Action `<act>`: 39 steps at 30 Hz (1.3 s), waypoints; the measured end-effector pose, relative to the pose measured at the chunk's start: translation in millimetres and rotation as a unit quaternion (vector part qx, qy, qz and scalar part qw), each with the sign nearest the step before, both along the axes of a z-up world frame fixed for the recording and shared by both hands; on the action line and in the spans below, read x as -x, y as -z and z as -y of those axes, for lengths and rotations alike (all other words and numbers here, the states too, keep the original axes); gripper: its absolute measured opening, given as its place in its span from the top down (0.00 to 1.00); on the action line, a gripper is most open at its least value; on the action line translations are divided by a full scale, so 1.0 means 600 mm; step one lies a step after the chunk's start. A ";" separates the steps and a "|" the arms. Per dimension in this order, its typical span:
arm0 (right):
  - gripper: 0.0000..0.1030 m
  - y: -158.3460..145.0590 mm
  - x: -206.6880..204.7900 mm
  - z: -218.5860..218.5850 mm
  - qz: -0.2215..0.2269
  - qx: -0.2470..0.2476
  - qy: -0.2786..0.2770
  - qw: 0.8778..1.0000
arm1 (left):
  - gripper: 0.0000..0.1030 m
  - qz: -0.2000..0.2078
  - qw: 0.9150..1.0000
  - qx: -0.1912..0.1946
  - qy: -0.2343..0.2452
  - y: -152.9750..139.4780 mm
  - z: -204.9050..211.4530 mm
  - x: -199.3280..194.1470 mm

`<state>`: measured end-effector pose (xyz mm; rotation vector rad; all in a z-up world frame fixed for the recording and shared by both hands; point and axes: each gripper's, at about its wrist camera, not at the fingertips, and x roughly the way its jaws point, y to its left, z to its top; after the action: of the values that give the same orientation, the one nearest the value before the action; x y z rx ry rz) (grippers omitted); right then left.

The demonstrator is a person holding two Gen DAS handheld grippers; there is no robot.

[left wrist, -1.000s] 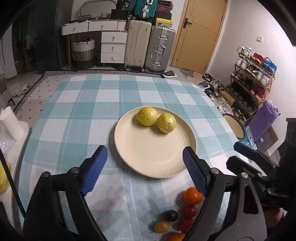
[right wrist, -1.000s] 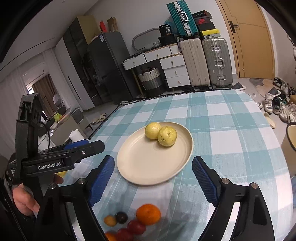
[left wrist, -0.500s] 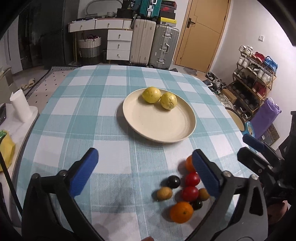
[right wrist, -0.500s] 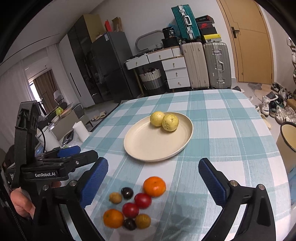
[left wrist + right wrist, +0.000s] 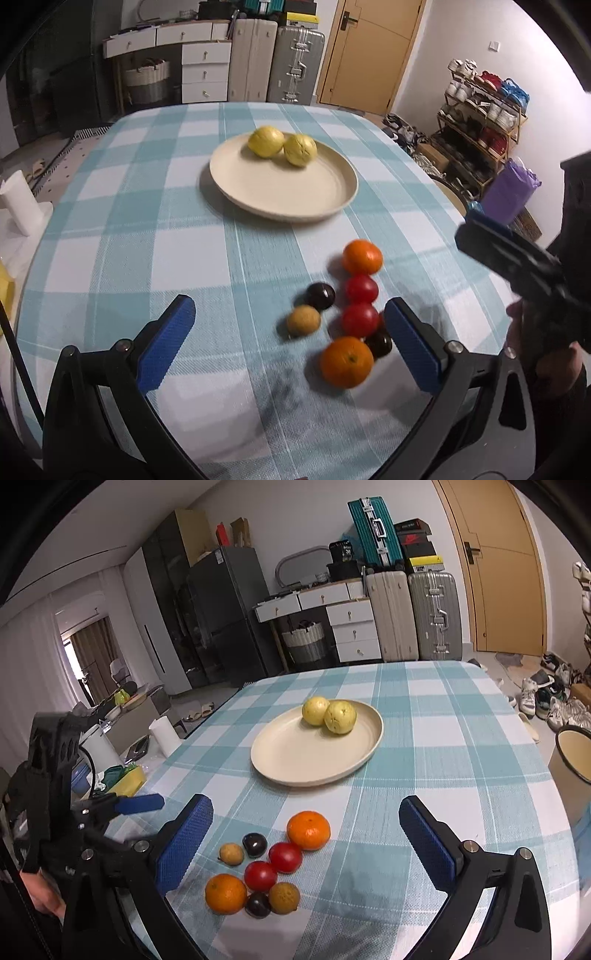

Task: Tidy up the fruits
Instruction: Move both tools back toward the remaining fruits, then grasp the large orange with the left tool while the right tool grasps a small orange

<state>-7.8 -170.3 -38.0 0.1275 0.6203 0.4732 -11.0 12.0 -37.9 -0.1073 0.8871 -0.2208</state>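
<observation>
A cream plate on the checked tablecloth carries two yellow fruits at its far side. Nearer lies a cluster of small fruits: two oranges, two red ones, dark plums and brown ones. My left gripper hangs open over the cluster's left part, touching nothing. My right gripper is open too, above the cluster and gripping no fruit. Each gripper shows at the edge of the other's view.
An enamel pot stands beside the table on the right. A white paper roll sits on a side surface to the left. Drawers, suitcases and a shoe rack line the walls beyond the table.
Both grippers drew back from the plate toward the near edge of the table and their jaws widened. The cluster of small fruits now lies between the fingers in both views.
</observation>
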 end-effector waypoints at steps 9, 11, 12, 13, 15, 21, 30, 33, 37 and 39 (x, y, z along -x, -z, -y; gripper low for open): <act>0.00 0.019 0.001 -0.006 -0.015 0.014 -0.017 1.000 | 0.01 -0.050 0.998 0.003 0.042 0.053 0.028 0.013; 0.00 0.023 0.002 -0.008 -0.018 0.018 -0.018 1.000 | 0.01 -0.055 0.998 0.003 0.043 0.061 0.031 0.013; 0.00 0.026 0.003 -0.009 -0.020 0.021 -0.018 0.999 | 0.01 -0.058 0.997 0.003 0.043 0.065 0.032 0.012; 0.00 0.028 0.003 -0.009 -0.022 0.024 -0.018 0.999 | 0.01 -0.061 0.997 0.000 0.042 0.068 0.033 0.011; 0.00 0.030 0.004 -0.008 -0.025 0.025 -0.020 0.999 | 0.01 -0.064 0.997 -0.009 0.046 0.075 0.037 0.011; 0.00 0.036 0.004 -0.004 -0.030 0.024 -0.018 0.999 | 0.05 -0.063 0.996 0.004 0.069 0.080 0.042 0.013; 0.00 0.040 0.002 -0.002 -0.035 0.025 -0.019 0.999 | 0.42 -0.068 0.993 0.001 0.094 0.077 0.050 0.015; 0.00 0.044 0.002 0.001 -0.040 0.023 -0.016 0.999 | 0.54 -0.065 0.992 0.009 0.107 0.075 0.053 0.019; 0.00 0.048 0.003 0.003 -0.044 0.021 -0.014 0.999 | 0.65 -0.073 0.989 0.039 0.121 0.081 0.051 0.018; 0.00 0.049 0.004 0.003 -0.047 0.020 -0.015 0.999 | 0.66 -0.075 0.988 0.052 0.121 0.082 0.046 0.017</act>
<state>-10.0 -172.1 -67.3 0.1029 0.7244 0.4852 -21.3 -15.7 -87.2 -0.1145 1.0393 -0.4903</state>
